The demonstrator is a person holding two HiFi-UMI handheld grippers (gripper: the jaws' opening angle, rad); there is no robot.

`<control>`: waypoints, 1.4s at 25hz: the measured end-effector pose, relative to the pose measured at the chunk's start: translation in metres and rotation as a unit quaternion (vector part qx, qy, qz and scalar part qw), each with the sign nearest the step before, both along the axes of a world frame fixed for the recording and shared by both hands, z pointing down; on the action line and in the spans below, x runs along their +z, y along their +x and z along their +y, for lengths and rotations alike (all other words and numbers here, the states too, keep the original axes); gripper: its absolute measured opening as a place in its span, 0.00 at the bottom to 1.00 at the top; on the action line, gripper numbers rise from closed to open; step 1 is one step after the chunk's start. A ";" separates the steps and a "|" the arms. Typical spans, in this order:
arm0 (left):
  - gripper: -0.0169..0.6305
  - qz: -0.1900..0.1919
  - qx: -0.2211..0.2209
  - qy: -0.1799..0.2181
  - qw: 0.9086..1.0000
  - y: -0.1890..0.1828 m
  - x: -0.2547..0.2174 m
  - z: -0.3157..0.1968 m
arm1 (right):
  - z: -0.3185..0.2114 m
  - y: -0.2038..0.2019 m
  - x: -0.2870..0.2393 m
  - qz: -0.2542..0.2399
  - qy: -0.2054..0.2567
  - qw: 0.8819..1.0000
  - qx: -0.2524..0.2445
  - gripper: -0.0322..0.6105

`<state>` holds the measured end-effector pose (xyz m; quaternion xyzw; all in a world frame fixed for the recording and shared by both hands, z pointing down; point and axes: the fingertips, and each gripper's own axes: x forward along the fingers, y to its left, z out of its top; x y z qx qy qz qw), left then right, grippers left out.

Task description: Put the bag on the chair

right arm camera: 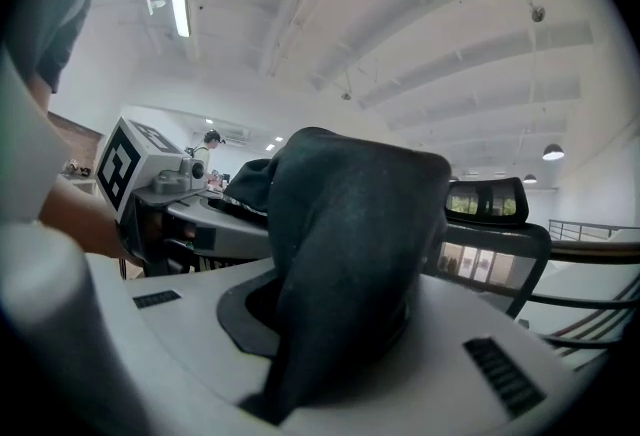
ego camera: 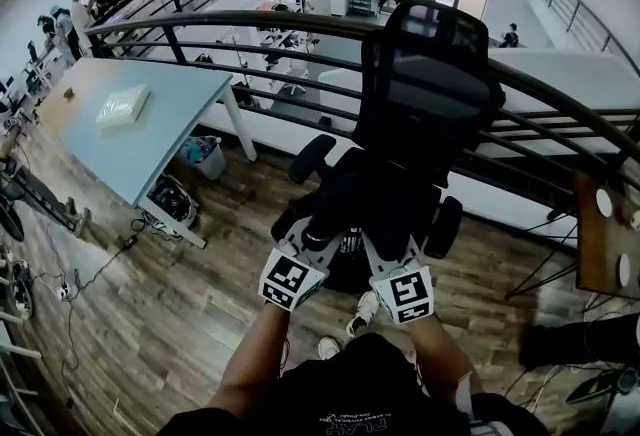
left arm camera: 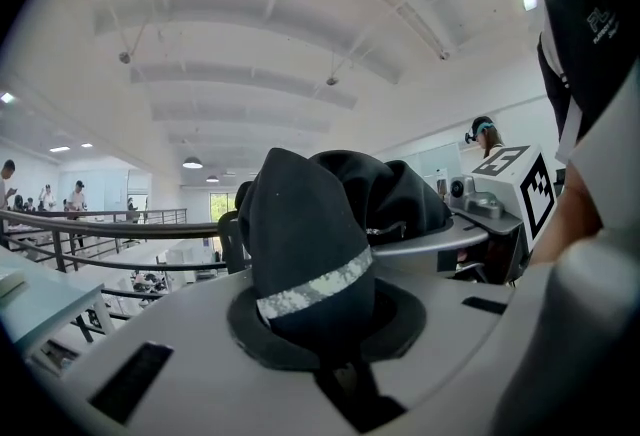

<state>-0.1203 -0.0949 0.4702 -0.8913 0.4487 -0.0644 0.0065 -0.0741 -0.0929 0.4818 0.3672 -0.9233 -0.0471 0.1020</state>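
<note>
A black fabric bag [ego camera: 375, 199] hangs in front of me, over the seat of a black office chair [ego camera: 430, 74] that faces me. My left gripper [ego camera: 312, 242] is shut on the bag's left side; in the left gripper view a fold of dark cloth [left arm camera: 305, 254] with a grey camouflage strip [left arm camera: 315, 289] bulges out of the jaws. My right gripper [ego camera: 388, 254] is shut on the bag's right side, where black cloth [right arm camera: 350, 244] fills the jaws. Each gripper view shows the other gripper's marker cube [left arm camera: 520, 179] [right arm camera: 130, 164] close by. The seat is mostly hidden by the bag.
A curved black railing [ego camera: 250, 19] runs behind the chair, with a drop beyond it. A light blue table [ego camera: 170, 124] with a white box [ego camera: 123, 107] stands at the left, bins [ego camera: 205, 156] under it. A wooden table [ego camera: 605, 234] is at the right. Cables [ego camera: 90, 279] lie on the wood floor.
</note>
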 end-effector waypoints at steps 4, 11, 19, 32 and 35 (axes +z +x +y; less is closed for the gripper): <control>0.12 -0.002 0.000 -0.003 1.000 0.007 0.001 -0.039 | -0.038 0.002 -0.004 -0.009 0.004 1.000 -0.009 0.11; 0.12 -0.013 -0.002 -0.011 1.000 0.001 0.014 -0.107 | -0.107 -0.004 0.009 -0.028 -0.011 0.999 -0.022 0.11; 0.12 0.014 0.000 -0.048 0.999 0.016 0.015 -0.182 | -0.184 0.014 0.009 -0.033 -0.021 0.999 -0.038 0.11; 0.12 0.012 0.046 -0.066 0.997 0.043 0.043 -0.279 | -0.277 0.038 0.038 -0.016 -0.050 0.999 -0.013 0.11; 0.12 0.009 0.073 -0.080 0.994 0.052 0.059 -0.294 | -0.289 0.046 0.053 -0.010 -0.071 0.997 0.006 0.11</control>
